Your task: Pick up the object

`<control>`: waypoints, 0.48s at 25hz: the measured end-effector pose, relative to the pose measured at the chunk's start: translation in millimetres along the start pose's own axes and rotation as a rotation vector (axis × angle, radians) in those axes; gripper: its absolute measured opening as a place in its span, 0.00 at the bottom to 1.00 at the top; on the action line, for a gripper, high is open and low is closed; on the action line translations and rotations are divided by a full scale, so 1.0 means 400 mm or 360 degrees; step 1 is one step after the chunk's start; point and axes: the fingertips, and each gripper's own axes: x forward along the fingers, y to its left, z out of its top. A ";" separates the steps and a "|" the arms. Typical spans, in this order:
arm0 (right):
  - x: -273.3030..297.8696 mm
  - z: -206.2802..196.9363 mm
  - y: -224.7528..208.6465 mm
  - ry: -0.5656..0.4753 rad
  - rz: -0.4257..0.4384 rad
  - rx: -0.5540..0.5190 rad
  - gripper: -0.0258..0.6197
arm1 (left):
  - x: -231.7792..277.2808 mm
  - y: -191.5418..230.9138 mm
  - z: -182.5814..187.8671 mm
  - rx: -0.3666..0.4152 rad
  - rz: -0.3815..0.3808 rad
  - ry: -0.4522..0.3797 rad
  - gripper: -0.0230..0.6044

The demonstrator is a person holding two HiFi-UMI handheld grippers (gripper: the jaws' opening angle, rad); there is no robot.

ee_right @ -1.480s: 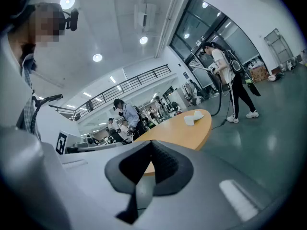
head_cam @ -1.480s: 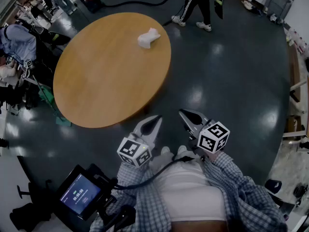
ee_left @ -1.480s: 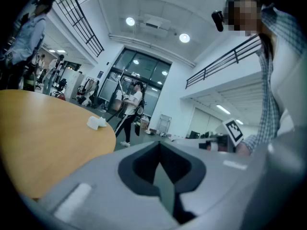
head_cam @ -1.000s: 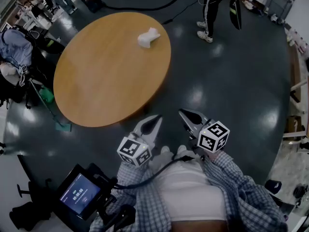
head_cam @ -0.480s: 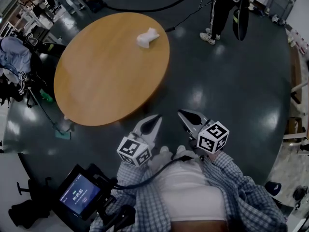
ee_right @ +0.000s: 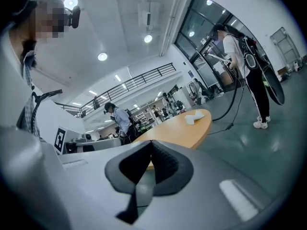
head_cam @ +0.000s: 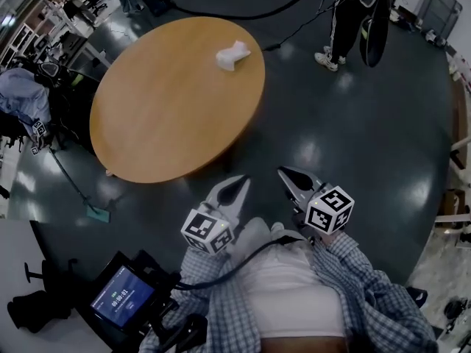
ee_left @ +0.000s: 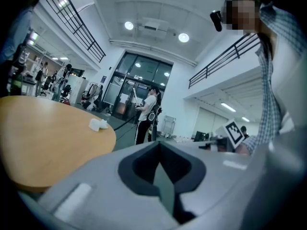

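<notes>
- Round wooden table (head_cam: 162, 116) on a dark shiny floor, white crumpled object (head_cam: 232, 55) sitting way over near its far edge; what step is this?
- still the approach, i'd say; left gripper (head_cam: 237, 184) and right gripper (head_cam: 289, 173) are both clenched on nothing, held by the chest, well short of the table; next up is probably walking in, opening one, reaching across
- anything changed from half a second back?
- table and object slid a touch right in the head view; background person (head_cam: 342, 28) drifted right too; grippers same spot
</notes>
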 end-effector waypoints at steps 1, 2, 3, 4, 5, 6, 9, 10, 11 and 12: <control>0.003 -0.003 -0.005 0.0002 0.0001 -0.0001 0.05 | 0.000 0.002 0.000 -0.0001 0.0005 -0.0007 0.03; 0.009 -0.006 -0.011 0.0008 0.0003 -0.0002 0.05 | 0.000 0.006 0.001 0.0001 0.0010 -0.0014 0.03; 0.016 -0.010 -0.017 0.0018 0.0005 -0.0002 0.04 | 0.001 0.009 0.003 0.0004 0.0015 -0.0017 0.03; 0.022 -0.014 -0.022 0.0031 0.0006 -0.0001 0.05 | 0.002 0.011 0.005 0.0005 0.0019 -0.0018 0.03; 0.026 -0.016 -0.025 0.0040 0.0005 0.0000 0.05 | 0.002 0.012 0.006 0.0005 0.0022 -0.0017 0.03; 0.027 -0.016 -0.026 0.0045 0.0006 0.0002 0.05 | 0.002 0.011 0.008 0.0003 0.0024 -0.0018 0.03; 0.025 -0.008 -0.025 0.0043 0.0007 0.0011 0.04 | 0.001 0.013 0.013 -0.0005 0.0038 -0.0020 0.03; 0.022 -0.005 -0.025 0.0045 0.0005 0.0014 0.05 | 0.001 0.012 0.014 -0.0011 0.0043 -0.0020 0.03; 0.017 -0.003 -0.026 0.0048 0.0001 0.0017 0.04 | 0.002 0.009 0.016 -0.0017 0.0046 -0.0020 0.03; 0.011 0.000 -0.027 0.0051 -0.0002 0.0020 0.05 | 0.003 0.004 0.017 -0.0020 0.0047 -0.0018 0.03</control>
